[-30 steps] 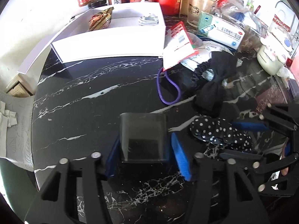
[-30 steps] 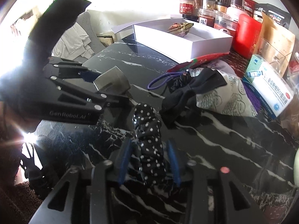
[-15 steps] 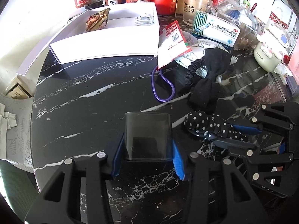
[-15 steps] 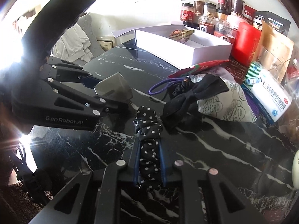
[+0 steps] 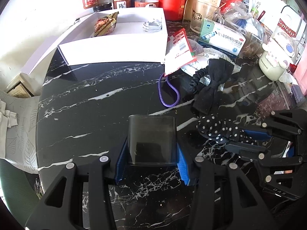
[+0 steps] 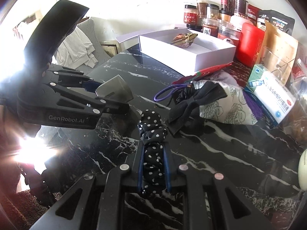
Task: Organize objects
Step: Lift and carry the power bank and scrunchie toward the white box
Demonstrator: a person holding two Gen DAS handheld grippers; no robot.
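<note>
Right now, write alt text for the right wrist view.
The right tool is shut on a black polka-dot scrunchie over a black marble table. To its left, the left tool grips a dark translucent container; an open white box sits behind.

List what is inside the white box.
In the white box: a crinkled snack packet and a coiled white cable. The near wall hides part of the floor.

A black marble table [image 5: 92,99] with white veins fills the scene, glossy under strong daylight that flares at the near left in the right wrist view. A pale plaster wall [image 5: 38,9] stands behind it. At left, a grey leaf-patterned chair [image 5: 17,126] carries rumpled cloth.
</note>
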